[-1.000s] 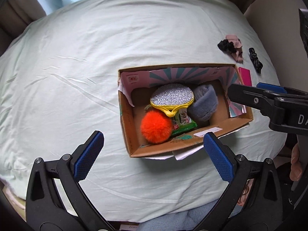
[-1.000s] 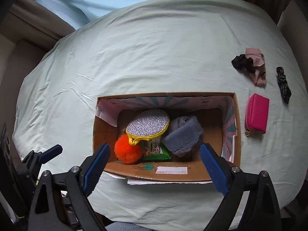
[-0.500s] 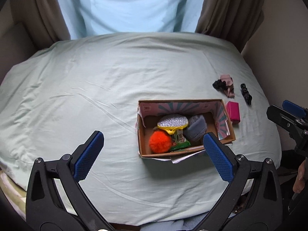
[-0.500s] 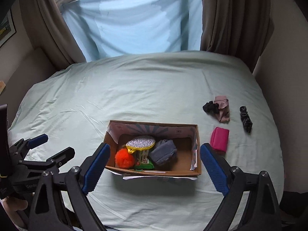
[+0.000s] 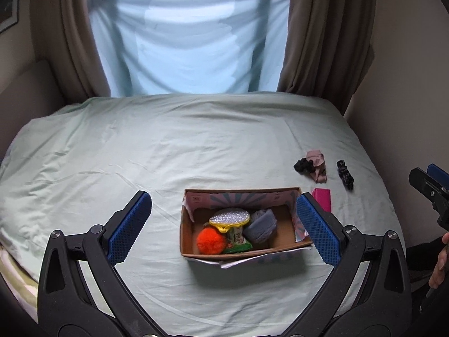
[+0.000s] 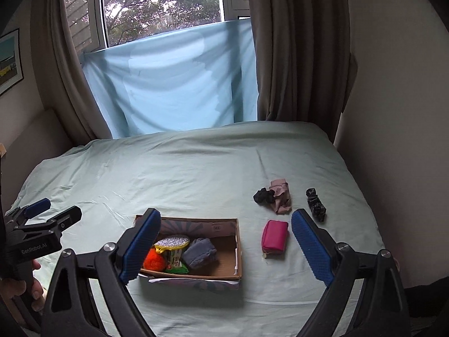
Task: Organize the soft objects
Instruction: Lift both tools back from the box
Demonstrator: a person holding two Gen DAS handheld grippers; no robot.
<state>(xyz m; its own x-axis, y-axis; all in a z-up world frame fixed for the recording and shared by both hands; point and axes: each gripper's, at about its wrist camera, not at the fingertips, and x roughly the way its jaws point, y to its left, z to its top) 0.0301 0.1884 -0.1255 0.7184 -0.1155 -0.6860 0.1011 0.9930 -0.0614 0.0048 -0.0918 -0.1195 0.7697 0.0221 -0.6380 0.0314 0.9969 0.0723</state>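
Both grippers withdrawn (fingers [image 5: 317, 229] apart); box [image 5: 190, 250] uncrowded.

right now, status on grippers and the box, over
Left gripper and right gripper both open, empty, above the bed. Cardboard box holds orange pom-pom; pink pouch on the sheet beside it. Nothing in the way.

The green packet [image 5: 237, 243] lies mostly hidden under the glitter pouch [image 5: 229, 218]; its label is perhaps too small to read.
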